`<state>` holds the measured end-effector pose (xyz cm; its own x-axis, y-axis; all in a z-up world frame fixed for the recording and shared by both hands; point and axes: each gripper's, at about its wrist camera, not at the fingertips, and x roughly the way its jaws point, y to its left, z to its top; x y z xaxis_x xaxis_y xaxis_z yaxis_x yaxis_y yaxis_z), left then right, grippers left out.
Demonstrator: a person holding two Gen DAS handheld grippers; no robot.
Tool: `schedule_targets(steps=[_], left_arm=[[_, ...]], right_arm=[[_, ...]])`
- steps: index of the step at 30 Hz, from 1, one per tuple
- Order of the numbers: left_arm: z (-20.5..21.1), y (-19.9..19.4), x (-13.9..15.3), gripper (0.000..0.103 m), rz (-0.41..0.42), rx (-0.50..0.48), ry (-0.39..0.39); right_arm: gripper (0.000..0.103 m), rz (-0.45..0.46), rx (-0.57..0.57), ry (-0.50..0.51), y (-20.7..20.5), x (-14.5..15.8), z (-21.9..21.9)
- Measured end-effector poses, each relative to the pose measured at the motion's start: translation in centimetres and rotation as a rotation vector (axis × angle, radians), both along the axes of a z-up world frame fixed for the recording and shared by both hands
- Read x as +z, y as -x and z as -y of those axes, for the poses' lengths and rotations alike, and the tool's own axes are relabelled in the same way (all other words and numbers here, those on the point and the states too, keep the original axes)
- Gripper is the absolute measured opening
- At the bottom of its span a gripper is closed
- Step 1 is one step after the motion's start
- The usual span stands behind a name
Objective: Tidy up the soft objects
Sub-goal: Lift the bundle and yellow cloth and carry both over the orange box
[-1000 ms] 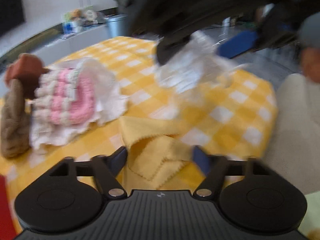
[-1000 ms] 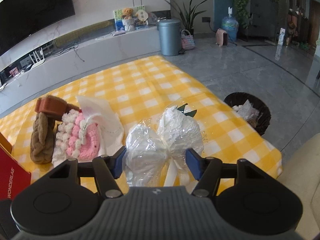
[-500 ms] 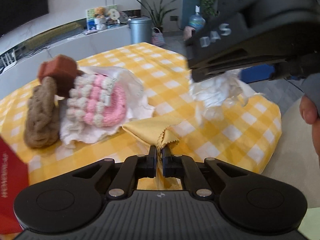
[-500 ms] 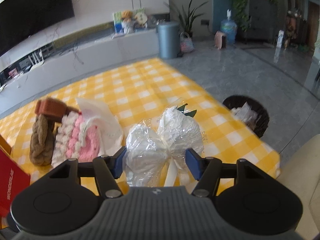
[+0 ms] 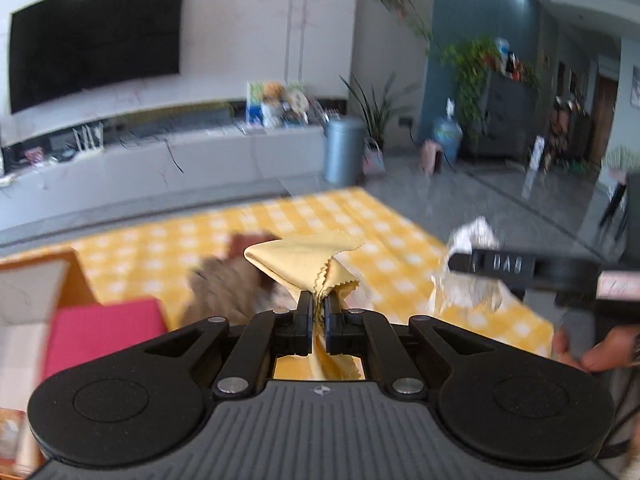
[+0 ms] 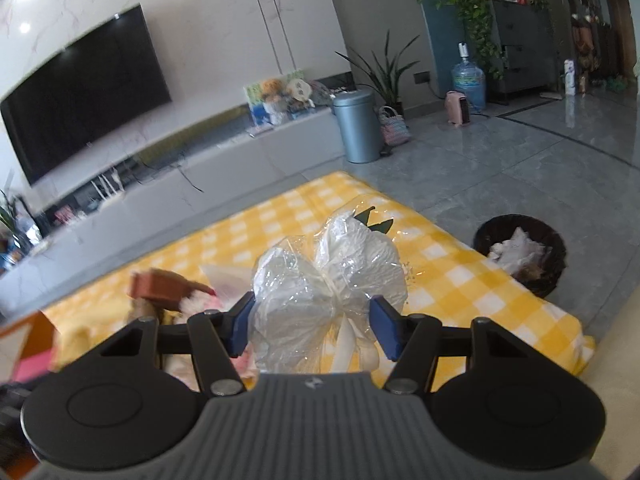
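My left gripper (image 5: pixel 316 304) is shut on a yellow cloth (image 5: pixel 308 260) with zigzag edges and holds it up above the yellow checked table (image 5: pixel 360 220). My right gripper (image 6: pixel 314 320) holds a crinkled clear plastic bundle (image 6: pixel 328 280) between its blue pads, lifted over the table (image 6: pixel 460 280). That gripper and bundle (image 5: pixel 472 276) also show at the right of the left wrist view. A brown knitted item (image 5: pixel 224 280) lies blurred behind the cloth. A brown block (image 6: pixel 160 288) and pink knit (image 6: pixel 200 302) lie at left.
A red and orange box (image 5: pixel 100 328) stands at the table's left edge. A black waste basket (image 6: pixel 520 252) with paper sits on the floor to the right. A grey bin (image 6: pixel 356 126) and TV console stand beyond the table.
My left gripper shut on the yellow cloth, then lifted it off the table. My right gripper rose and tilted up with the plastic bundle still in it.
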<state>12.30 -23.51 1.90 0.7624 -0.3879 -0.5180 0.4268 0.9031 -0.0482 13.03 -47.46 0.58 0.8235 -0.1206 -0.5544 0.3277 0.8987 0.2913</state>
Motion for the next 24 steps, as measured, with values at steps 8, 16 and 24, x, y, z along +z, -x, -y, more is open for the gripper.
schedule_targets(steps=[8,16,24], left_arm=[[-9.6,1.6,6.0,0.006,0.013,0.142,0.106],[-20.1,3.5,7.9,0.006,0.069,0.32,0.165],[-29.0,2.6,6.1,0.006,0.105,0.344,0.274]], right_arm=[[0.06,0.194,0.146,0.118,2.4,5.5,-6.1],[0.06,0.3,0.35,0.11,3.6,9.0,-12.6],[0.06,0.308,0.501,0.004,2.1,9.6,-19.6]])
